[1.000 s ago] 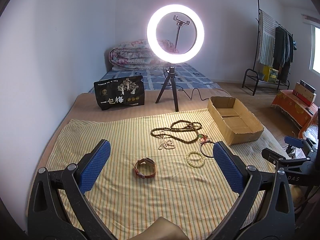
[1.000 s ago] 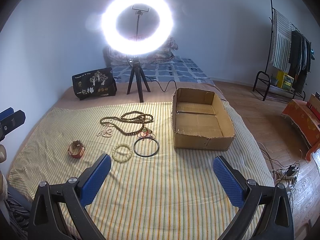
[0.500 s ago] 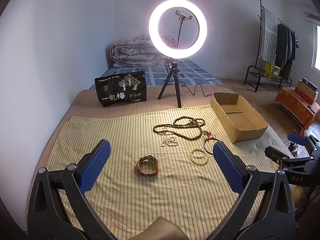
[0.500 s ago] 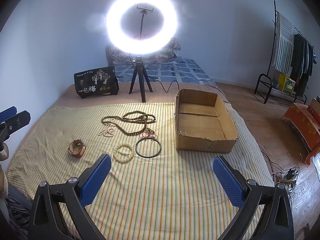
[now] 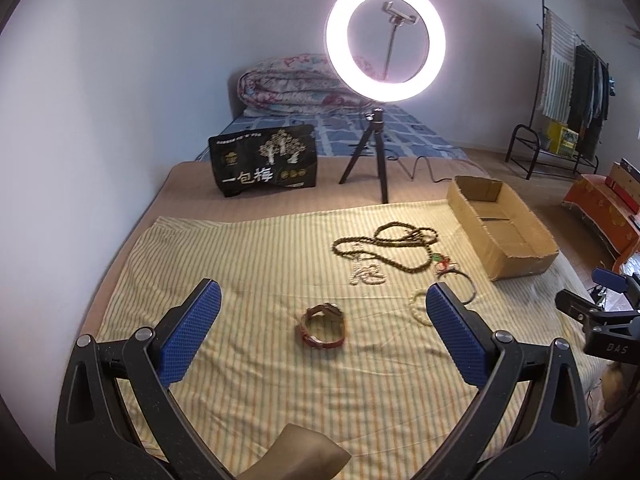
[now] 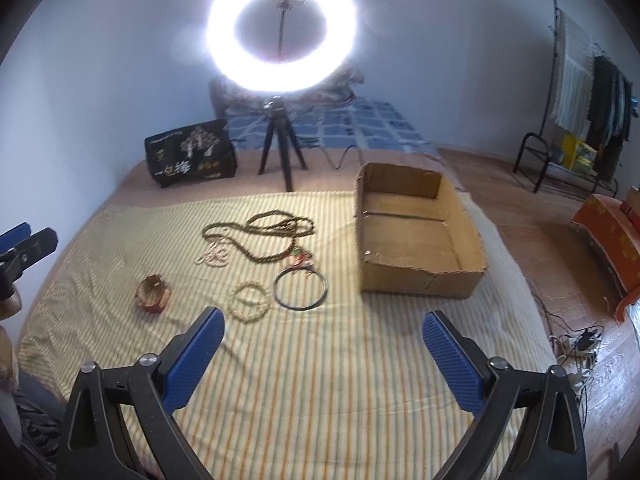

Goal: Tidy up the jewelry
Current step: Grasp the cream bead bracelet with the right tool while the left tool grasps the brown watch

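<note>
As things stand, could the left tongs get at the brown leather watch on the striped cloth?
Probably yes. The left tongs are open and empty, the watch lies alone straight ahead between their tips on the striped cloth, and nothing stands in between.

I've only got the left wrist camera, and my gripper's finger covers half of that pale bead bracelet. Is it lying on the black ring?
Observer: No. In the right wrist view the pale bead bracelet lies flat just beside the black ring, not over it.
Operator: Is the right gripper carrying anything?
Observer: No, the right gripper is open and empty.
Operator: Anything in the cardboard box?
Observer: The cardboard box shows a bare floor.
</note>
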A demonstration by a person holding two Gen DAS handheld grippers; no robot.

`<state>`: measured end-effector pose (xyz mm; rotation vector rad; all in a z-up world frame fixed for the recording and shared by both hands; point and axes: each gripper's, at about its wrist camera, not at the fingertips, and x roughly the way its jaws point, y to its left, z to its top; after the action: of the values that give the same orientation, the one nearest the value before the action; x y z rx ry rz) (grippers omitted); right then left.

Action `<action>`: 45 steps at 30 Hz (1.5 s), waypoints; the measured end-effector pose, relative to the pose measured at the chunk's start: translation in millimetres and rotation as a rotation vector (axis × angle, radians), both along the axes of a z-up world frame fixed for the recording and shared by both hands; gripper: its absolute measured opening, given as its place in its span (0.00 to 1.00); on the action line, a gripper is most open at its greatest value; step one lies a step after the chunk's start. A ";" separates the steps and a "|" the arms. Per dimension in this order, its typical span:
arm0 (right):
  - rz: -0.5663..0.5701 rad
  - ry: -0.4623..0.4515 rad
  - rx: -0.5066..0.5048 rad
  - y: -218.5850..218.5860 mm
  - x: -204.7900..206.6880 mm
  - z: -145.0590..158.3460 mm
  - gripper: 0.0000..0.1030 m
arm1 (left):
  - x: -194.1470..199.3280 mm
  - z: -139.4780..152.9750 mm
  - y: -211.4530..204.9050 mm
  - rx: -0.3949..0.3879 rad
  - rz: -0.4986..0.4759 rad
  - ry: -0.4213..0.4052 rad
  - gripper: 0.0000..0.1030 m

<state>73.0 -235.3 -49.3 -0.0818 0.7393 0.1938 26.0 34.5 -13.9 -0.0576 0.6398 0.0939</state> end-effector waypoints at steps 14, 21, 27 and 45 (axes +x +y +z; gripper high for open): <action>0.169 0.152 0.039 28.6 38.4 -31.3 0.80 | 43.3 -36.6 41.6 -0.059 -0.040 0.173 0.84; 0.193 0.303 0.083 44.4 74.7 -73.7 0.63 | 75.2 -79.2 50.5 -0.154 -0.066 0.354 0.53; 0.201 0.408 0.124 55.8 98.3 -104.5 0.47 | 100.1 -105.8 53.8 -0.200 -0.074 0.434 0.42; 0.180 0.515 0.181 75.4 133.6 -138.0 0.30 | 129.7 -147.4 50.6 -0.296 -0.087 0.573 0.27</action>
<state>206.6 -159.9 -187.3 0.0781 1.2245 0.4628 155.7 85.1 -161.3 -0.2951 1.2250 -0.0742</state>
